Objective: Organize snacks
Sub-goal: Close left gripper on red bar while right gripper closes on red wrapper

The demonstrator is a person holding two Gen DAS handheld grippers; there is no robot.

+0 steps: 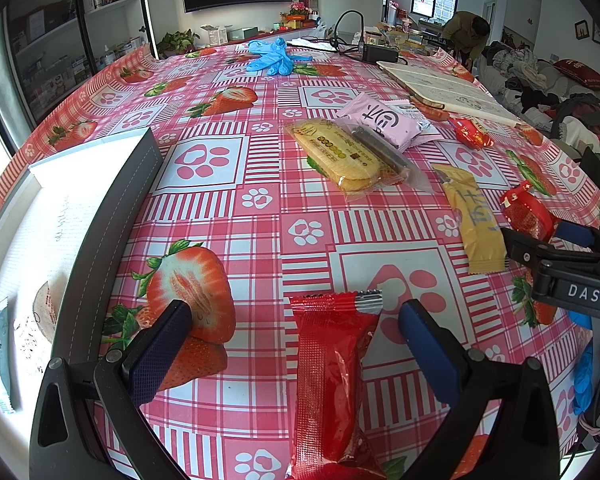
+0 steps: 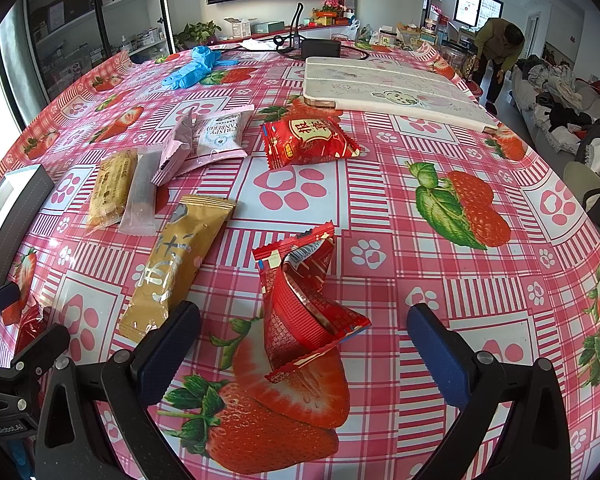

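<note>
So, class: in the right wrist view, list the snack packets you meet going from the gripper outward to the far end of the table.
Crumpled red packet → gold packet → red packet with gold writing → white packet.

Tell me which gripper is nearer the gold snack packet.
Right. The right gripper sits beside the gold snack packet's near end; the left gripper straddles a long red packet, farther away.

— What lettering is showing on the table?
— "DAS" is reading in white on the black gripper body (image 1: 584, 293); "CRISPY" is showing on the pale packet (image 2: 219, 135).
— Anything else?
— "GenRobot.AI" is appearing on the black gripper mount (image 2: 6, 429).
</note>
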